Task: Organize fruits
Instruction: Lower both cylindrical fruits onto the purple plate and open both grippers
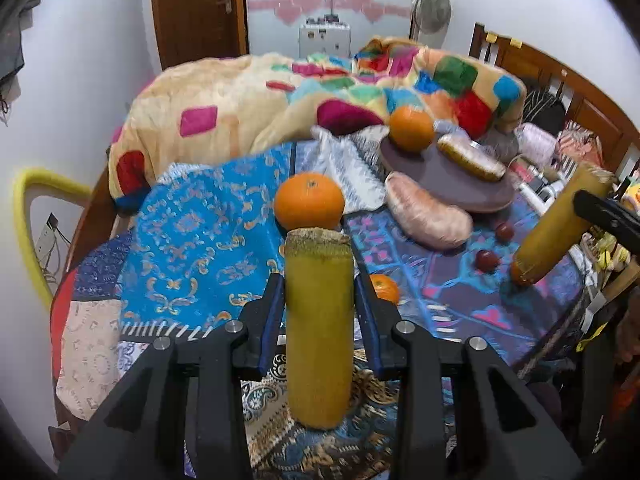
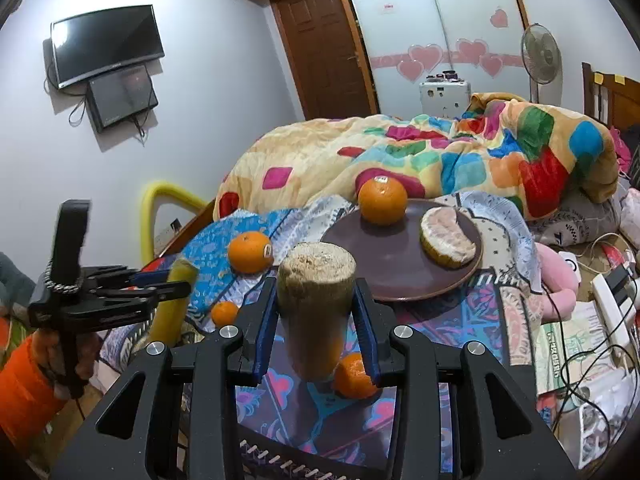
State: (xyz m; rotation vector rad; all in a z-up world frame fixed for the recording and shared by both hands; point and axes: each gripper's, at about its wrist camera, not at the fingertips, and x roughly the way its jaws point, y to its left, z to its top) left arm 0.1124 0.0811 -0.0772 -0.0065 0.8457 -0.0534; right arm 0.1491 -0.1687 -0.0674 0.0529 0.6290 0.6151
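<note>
Holding a yellow-green cane piece (image 1: 319, 320) clamped in my left tongs (image 1: 320, 300) and another cane piece (image 2: 314, 312) clamped in my right tongs (image 2: 316, 312), both above the bed; next I would carry them onto the brown plate (image 2: 384, 264).

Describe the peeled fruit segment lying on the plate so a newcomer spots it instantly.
Find the dark round plate on the bed's patterned cloths. Two fruits sit on it: a whole orange and, beside it, the pomelo segment. Only the segment shows pale pink flesh inside yellow rind.
</note>
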